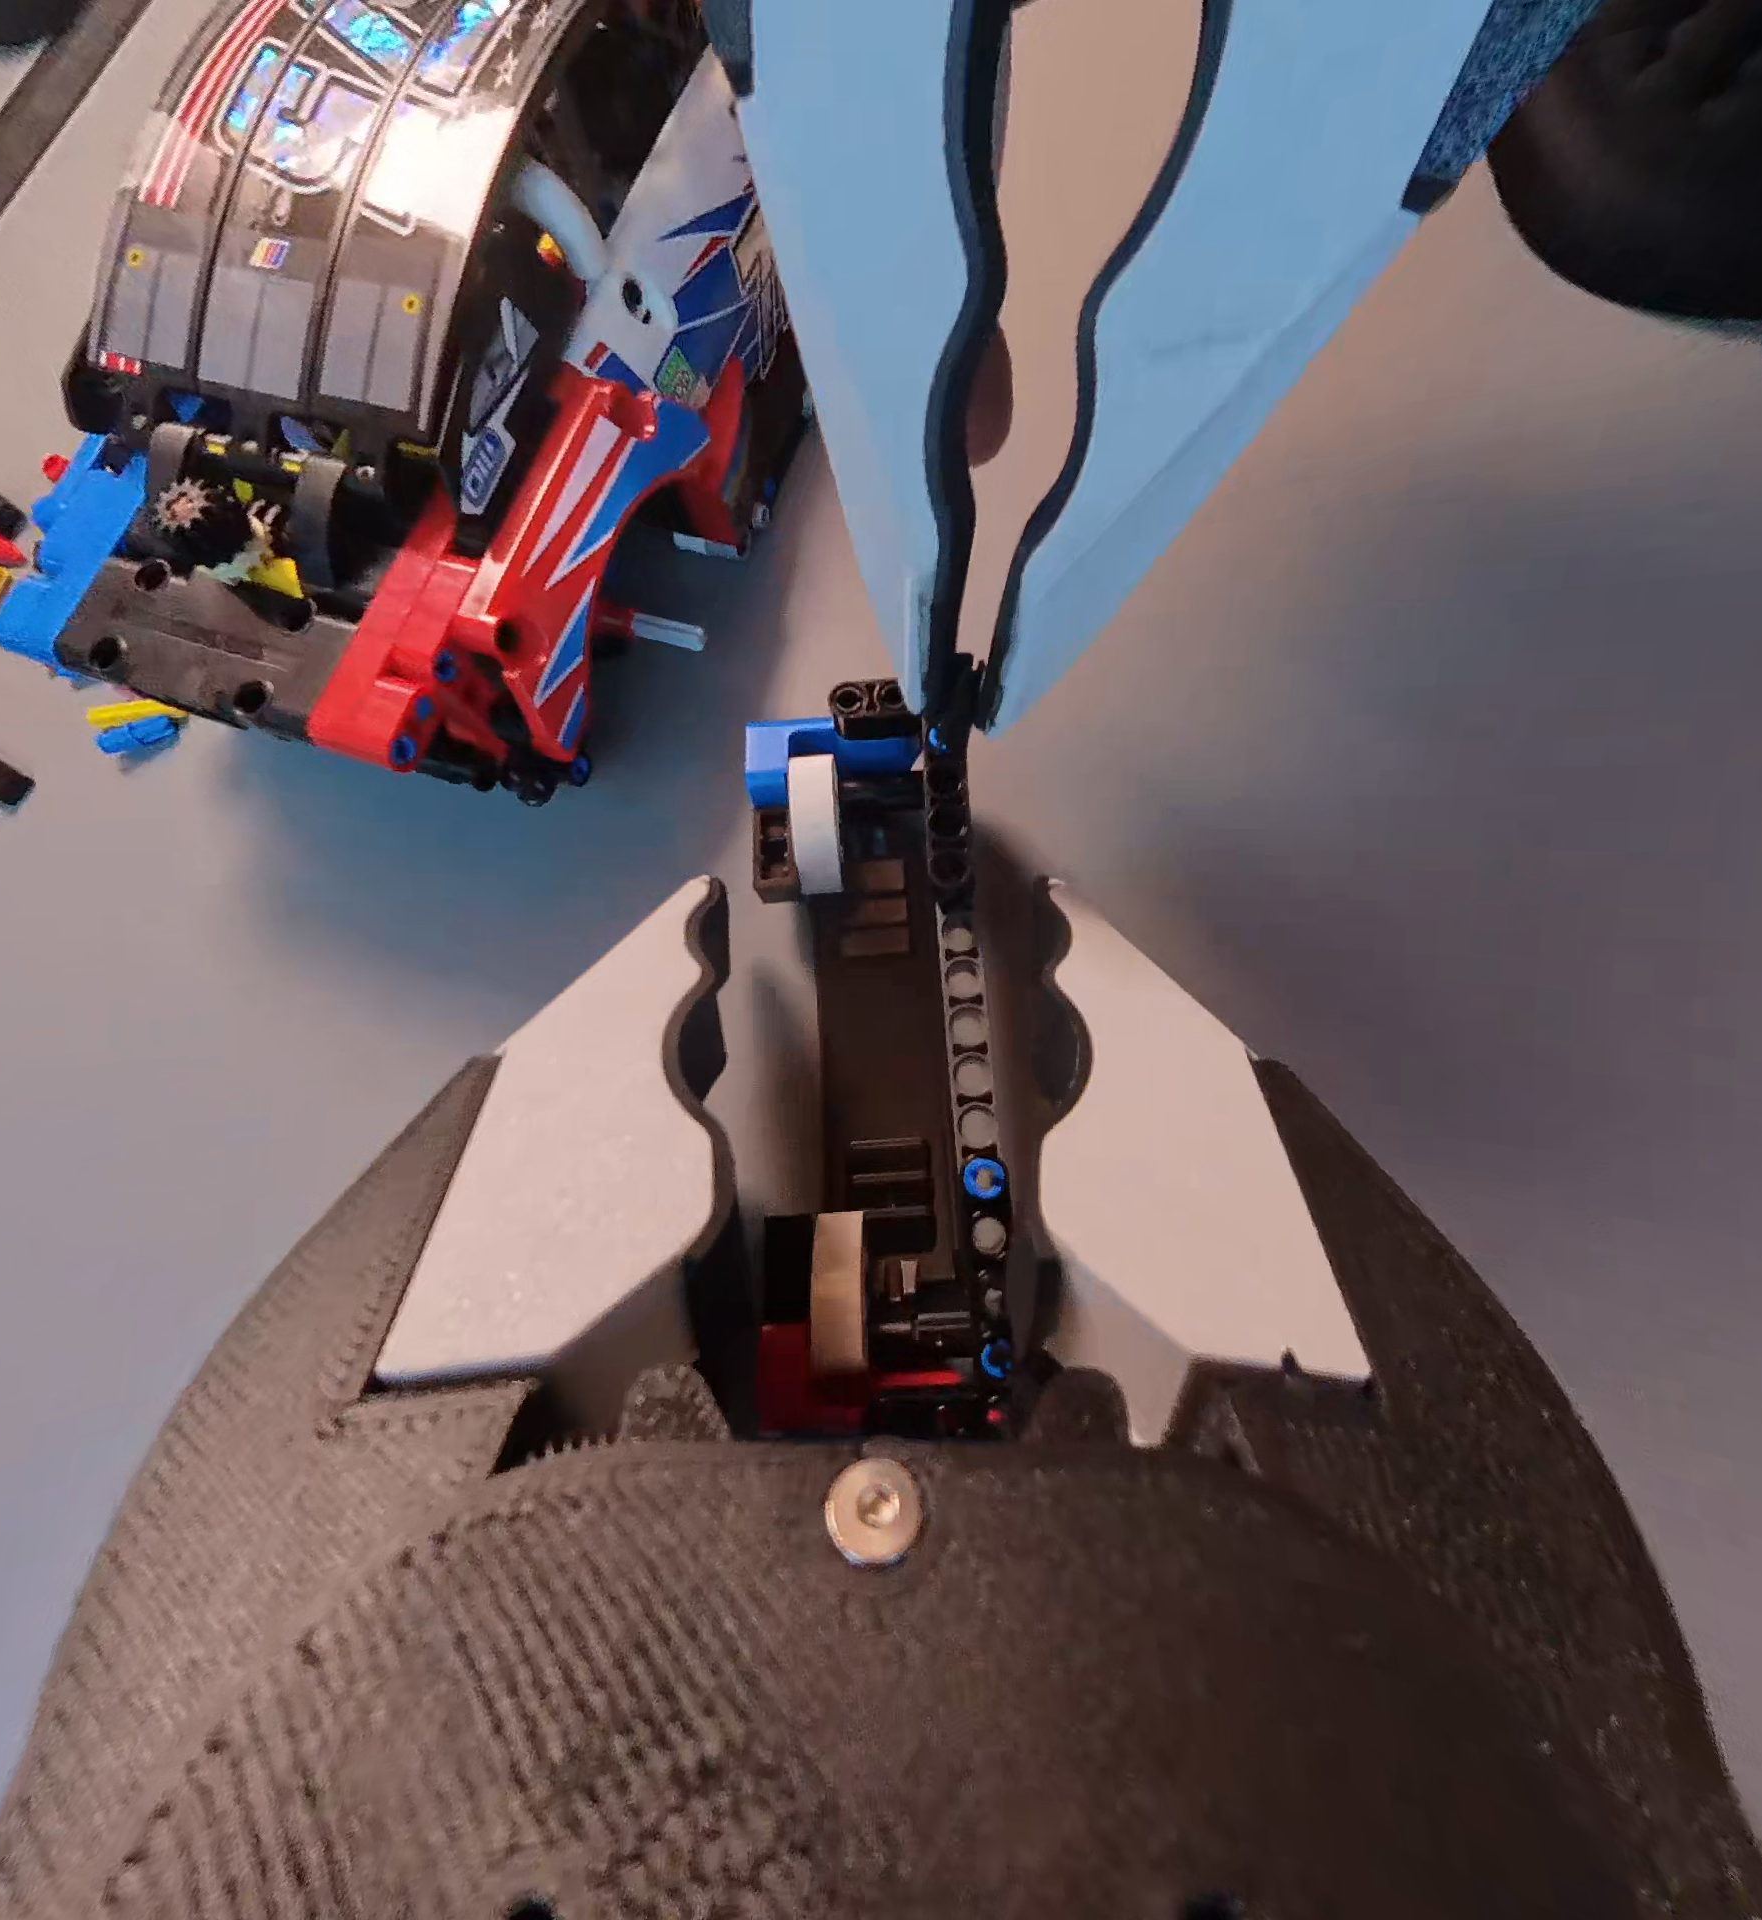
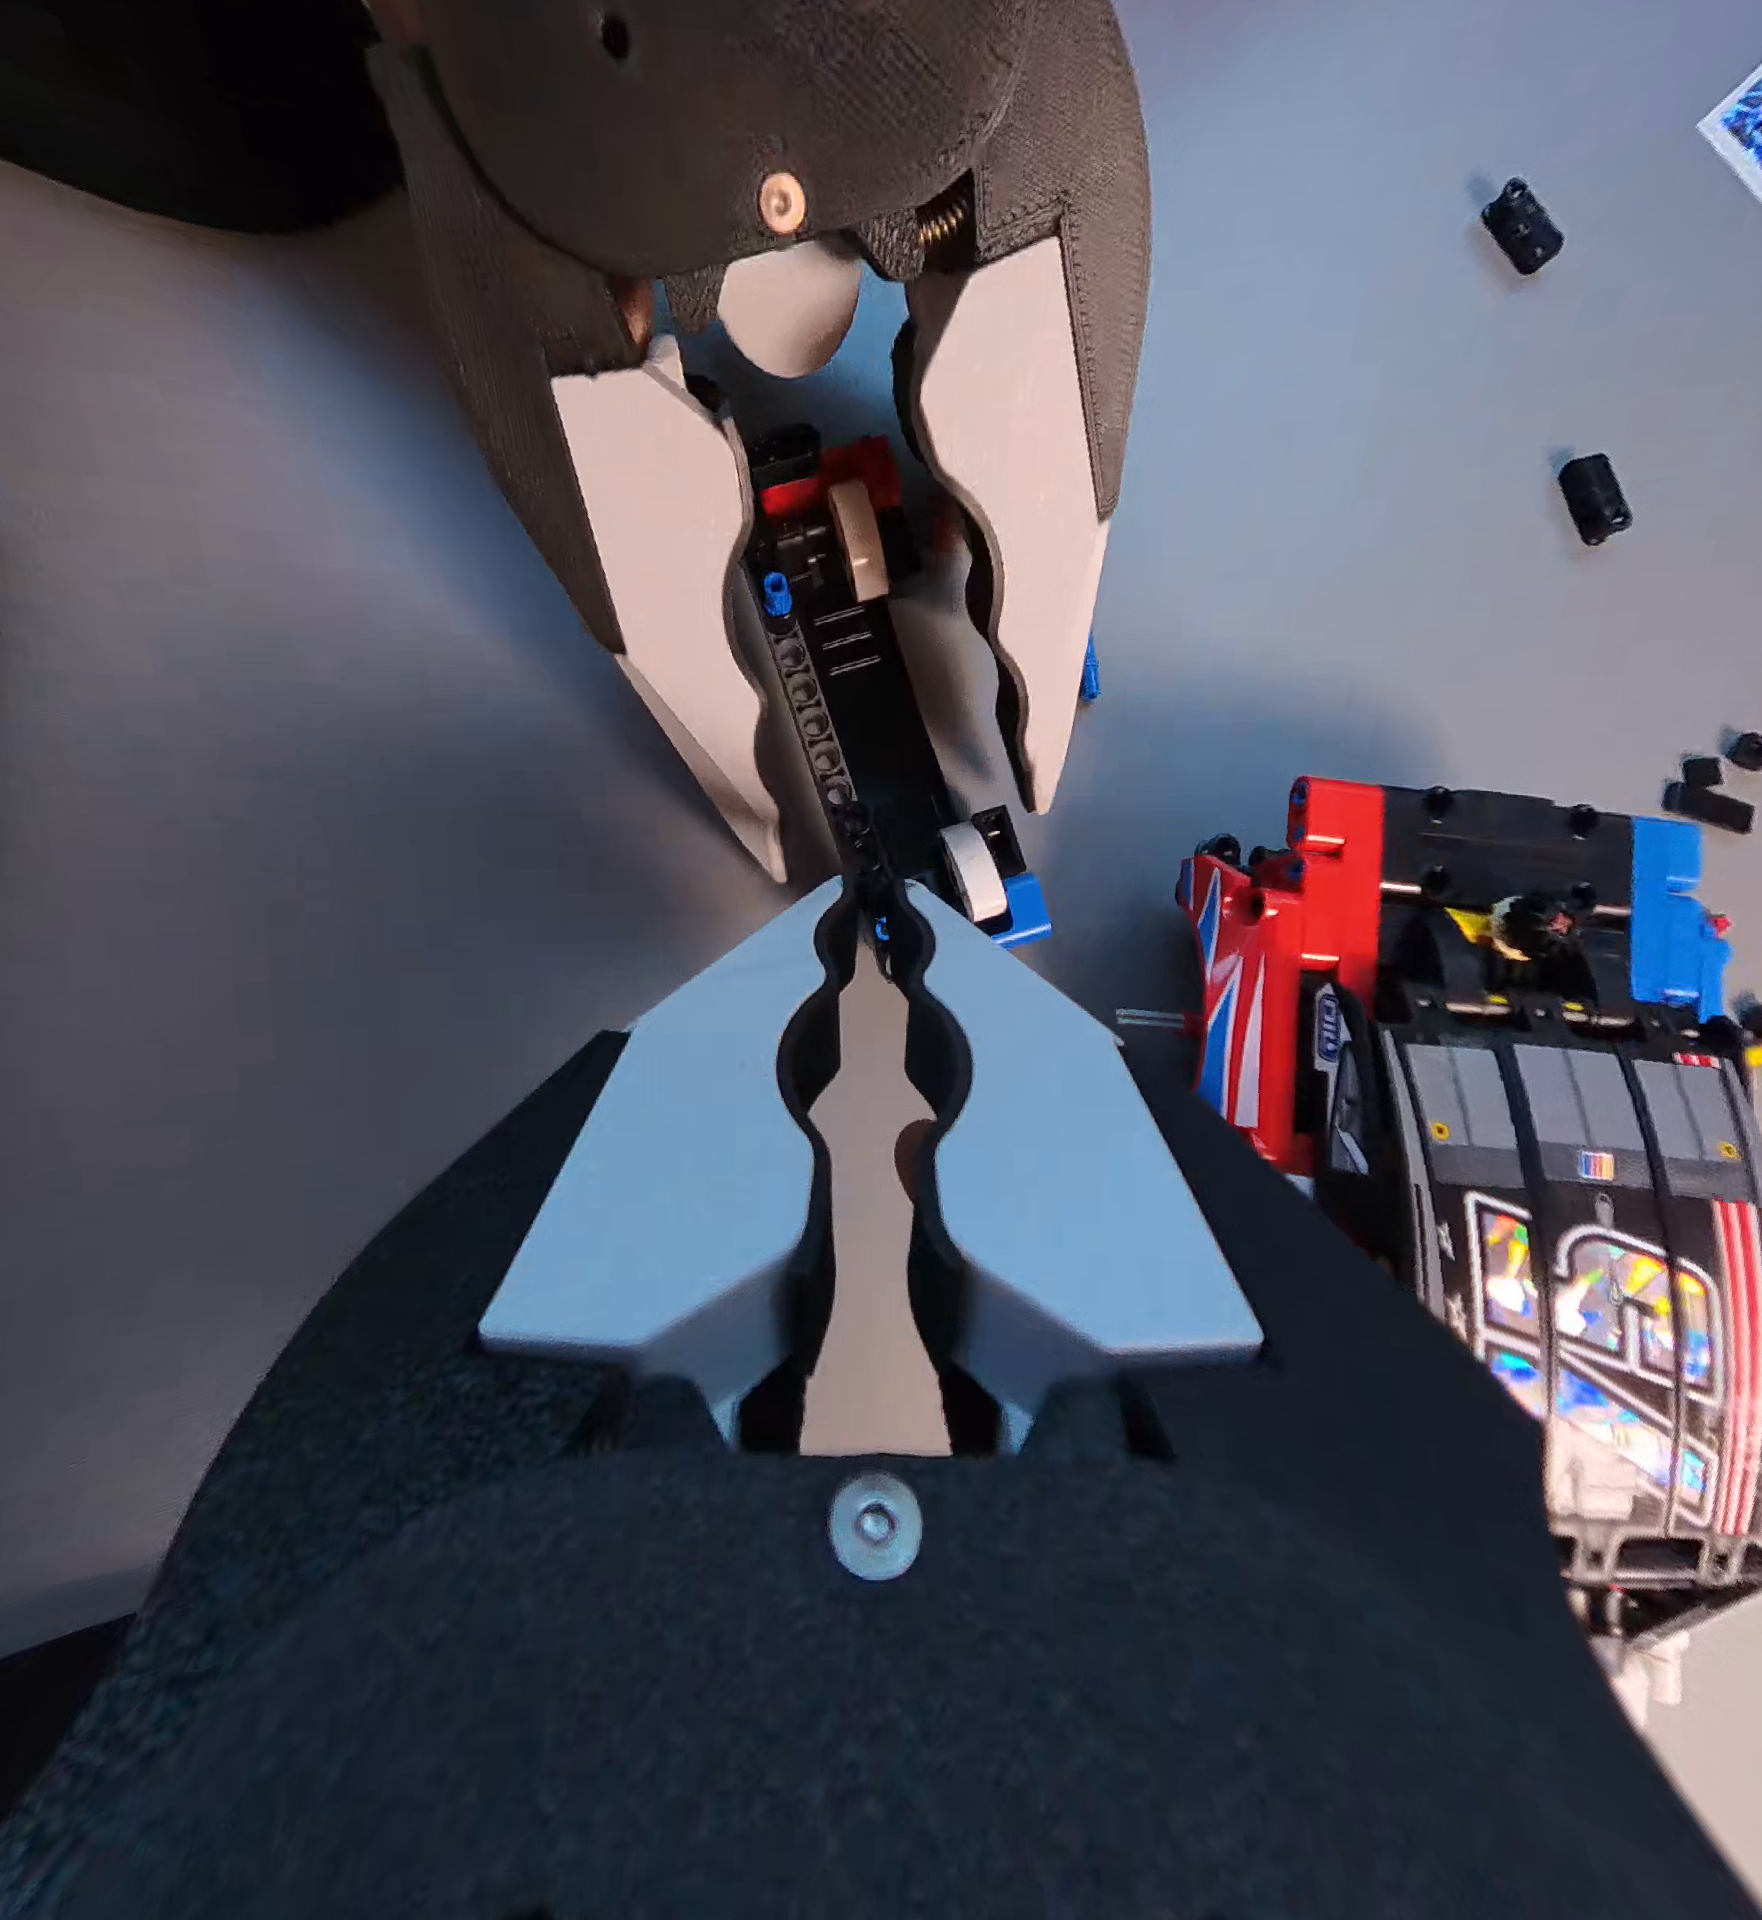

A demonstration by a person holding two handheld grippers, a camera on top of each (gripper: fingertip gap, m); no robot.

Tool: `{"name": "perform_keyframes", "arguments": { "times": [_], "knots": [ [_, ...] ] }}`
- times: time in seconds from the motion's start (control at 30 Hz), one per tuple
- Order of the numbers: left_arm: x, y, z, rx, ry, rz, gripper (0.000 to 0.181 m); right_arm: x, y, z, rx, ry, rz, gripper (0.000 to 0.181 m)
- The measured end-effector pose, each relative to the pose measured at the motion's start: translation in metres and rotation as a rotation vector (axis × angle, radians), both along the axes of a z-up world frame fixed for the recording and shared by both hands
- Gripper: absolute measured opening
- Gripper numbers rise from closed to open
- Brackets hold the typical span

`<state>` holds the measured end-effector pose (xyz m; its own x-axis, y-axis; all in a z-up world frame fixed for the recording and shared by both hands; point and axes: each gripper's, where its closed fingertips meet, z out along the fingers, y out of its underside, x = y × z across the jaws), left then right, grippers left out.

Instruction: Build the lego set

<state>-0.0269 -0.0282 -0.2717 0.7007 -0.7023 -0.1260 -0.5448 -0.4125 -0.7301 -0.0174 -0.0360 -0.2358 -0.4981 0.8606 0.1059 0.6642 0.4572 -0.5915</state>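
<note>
Between my two claws (image 1: 882, 1039): a long black subassembly (image 1: 882, 1049).
Left cradles its body; right (image 2: 872, 914) pinches the beam's (image 2: 815, 717) tip. Stiff but pin-jointed; I'd hold the beam.

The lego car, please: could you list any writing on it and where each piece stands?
I do not quote writing; here is where it stands.
Lego car roof: large holographic marking.
Side: small blue oval sticker, lettering distorted.
White side panel: lettering partly hidden by the right gripper.
</note>
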Motion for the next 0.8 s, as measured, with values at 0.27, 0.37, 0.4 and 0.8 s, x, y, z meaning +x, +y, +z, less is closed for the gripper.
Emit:
{"name": "perform_keyframes", "arguments": {
  "times": [0.27,0.37,0.4,0.8],
  "knots": [
    [0.0015,-0.0007,-0.0029,-0.001,-0.013,0.000,0.042,-0.0002,-0.0019,-0.0094,0.035,-0.080,0.018,0.003],
    [0.0019,-0.0010,-0.0033,-0.015,-0.026,-0.003,0.041,0.0020,-0.0005,-0.0092,0.058,-0.118,0.022,0.003],
    [0.0022,-0.0011,-0.0034,-0.014,-0.027,-0.003,0.040,0.0032,-0.0010,-0.0095,0.060,-0.132,0.027,0.003],
    [0.0026,-0.0008,-0.0032,0.009,-0.045,-0.006,0.039,0.0043,-0.0020,-0.0123,0.110,-0.199,0.025,0.002]
  ]
}}
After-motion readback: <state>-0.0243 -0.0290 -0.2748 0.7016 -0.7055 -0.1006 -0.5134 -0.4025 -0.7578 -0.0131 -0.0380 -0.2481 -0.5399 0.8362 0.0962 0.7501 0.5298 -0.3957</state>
